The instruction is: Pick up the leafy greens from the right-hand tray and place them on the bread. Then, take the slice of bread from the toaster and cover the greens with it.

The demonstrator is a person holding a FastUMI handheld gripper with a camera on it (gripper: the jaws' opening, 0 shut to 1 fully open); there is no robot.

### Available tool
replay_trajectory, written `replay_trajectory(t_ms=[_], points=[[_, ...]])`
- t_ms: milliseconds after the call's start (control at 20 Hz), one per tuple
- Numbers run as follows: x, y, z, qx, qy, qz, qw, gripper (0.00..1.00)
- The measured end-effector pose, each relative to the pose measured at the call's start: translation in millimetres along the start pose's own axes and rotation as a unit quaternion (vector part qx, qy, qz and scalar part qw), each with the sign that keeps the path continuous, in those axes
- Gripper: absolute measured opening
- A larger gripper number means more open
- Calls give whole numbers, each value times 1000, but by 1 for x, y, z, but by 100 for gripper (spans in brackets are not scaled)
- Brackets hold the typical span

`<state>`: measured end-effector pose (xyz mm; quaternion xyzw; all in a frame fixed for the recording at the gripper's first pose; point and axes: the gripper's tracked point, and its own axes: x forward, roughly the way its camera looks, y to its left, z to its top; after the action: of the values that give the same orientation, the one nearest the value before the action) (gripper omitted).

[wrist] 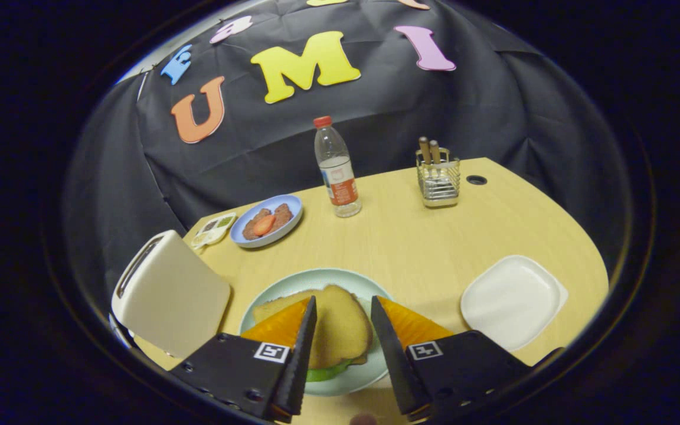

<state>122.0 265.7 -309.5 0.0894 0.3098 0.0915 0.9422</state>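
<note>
Wooden table [411,248], hand-held gripper [343,307] open over sandwich [340,330], bottle [336,168] label seemingly illegible

A tan bread slice [340,330] lies flat on the pale green plate [316,280], covering leafy greens [328,372] that peek out beneath its near edge. The white right-hand tray [514,301] sits bare; the cream toaster [169,295] stands upright just beside the plate.

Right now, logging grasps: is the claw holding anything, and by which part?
Nothing held: the claw is open, fingers apart either side of the tan top bread slice on the pale green plate.

Toaster [170,293] left of plate [293,283]
</note>
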Motion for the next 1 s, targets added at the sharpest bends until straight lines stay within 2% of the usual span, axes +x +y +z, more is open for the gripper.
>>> replay_trajectory(t_ms=[50,100,150,300,400,550,700,850,1000], points=[[-3,-5,4,-8,-6,-5,1000,61],[-12,-10,14,-16,-14,-8,1000,72],[-22,-14,26,-23,-26,-9,999,77],[-90,-20,81,-47,-88,-14,995,95],[-151,-12,120,-62,-135,-6,989,96],[-251,8,166,-105,-206,8,973,96],[-327,12,191,-105,-249,-5,963,96],[-377,11,208,-76,-291,-18,954,96],[-408,6,214,-83,-317,-33,944,96]])
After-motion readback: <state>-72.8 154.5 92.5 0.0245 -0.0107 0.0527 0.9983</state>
